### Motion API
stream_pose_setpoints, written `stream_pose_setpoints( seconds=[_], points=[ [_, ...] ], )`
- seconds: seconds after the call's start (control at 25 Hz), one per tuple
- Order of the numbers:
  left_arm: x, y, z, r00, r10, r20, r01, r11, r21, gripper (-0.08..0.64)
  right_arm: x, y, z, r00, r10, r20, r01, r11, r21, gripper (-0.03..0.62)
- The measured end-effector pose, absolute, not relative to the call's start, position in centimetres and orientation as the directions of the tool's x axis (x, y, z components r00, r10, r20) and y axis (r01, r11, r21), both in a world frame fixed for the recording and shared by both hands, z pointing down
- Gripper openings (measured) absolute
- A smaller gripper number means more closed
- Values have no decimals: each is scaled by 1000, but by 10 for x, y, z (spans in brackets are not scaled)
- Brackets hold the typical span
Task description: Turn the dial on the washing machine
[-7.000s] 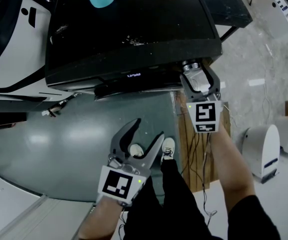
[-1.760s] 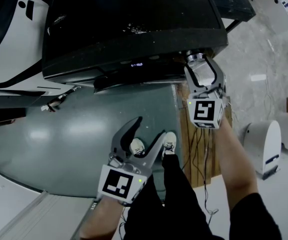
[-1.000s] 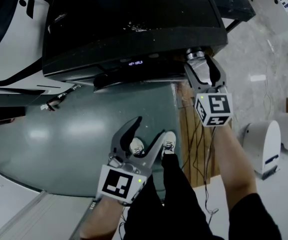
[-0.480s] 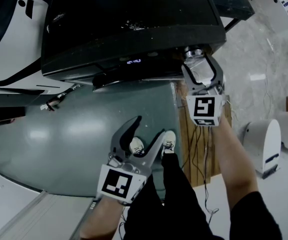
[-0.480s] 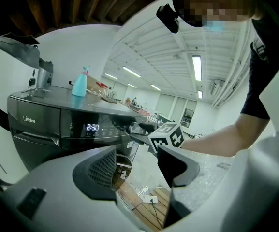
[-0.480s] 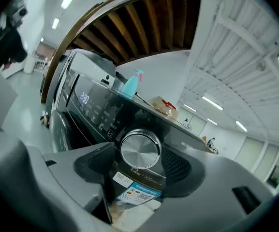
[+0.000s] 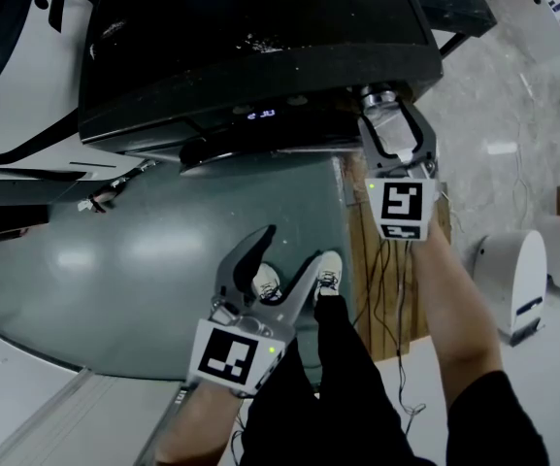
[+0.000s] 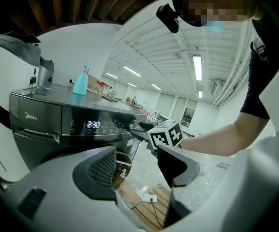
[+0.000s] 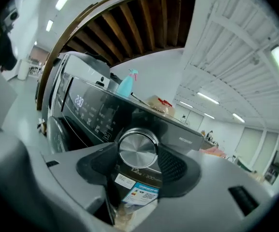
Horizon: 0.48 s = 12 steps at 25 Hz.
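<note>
Nearest me, I'm holding the left gripper (image 7: 287,249) low, jaws wide and empty, well apart from the washing machine (image 7: 260,47). Further out, the right gripper (image 7: 388,115) is sitting on the dial (image 9: 138,149) at the right end of the front panel. Its jaws have just been closing, and the pads are now pressing on the dial's rim from both sides. I judge I'm taking a grip for a turn, so rolling the wrist without slipping comes next. Nothing is blocking it. Beyond, the display (image 9: 79,101) is glowing and a spray bottle (image 8: 80,81) is standing on top.
</note>
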<state>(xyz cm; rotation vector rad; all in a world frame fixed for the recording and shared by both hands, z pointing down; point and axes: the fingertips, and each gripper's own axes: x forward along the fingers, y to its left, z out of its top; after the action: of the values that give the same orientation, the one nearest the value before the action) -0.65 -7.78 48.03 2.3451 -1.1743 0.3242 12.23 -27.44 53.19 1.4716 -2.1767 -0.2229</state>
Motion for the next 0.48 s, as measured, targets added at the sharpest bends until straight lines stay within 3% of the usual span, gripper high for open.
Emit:
stream_pose_setpoints(
  seconds=[0.2, 0.48],
  points=[
    [-9, -78, 479, 600, -684, 414, -800, -507, 321, 247, 129, -277, 533, -355, -887, 294, -917, 391, 72, 259],
    [-13, -75, 477, 600, -686, 411, -800, -510, 317, 247, 129, -273, 533, -345, -892, 291, -924, 378, 64, 282]
  ],
)
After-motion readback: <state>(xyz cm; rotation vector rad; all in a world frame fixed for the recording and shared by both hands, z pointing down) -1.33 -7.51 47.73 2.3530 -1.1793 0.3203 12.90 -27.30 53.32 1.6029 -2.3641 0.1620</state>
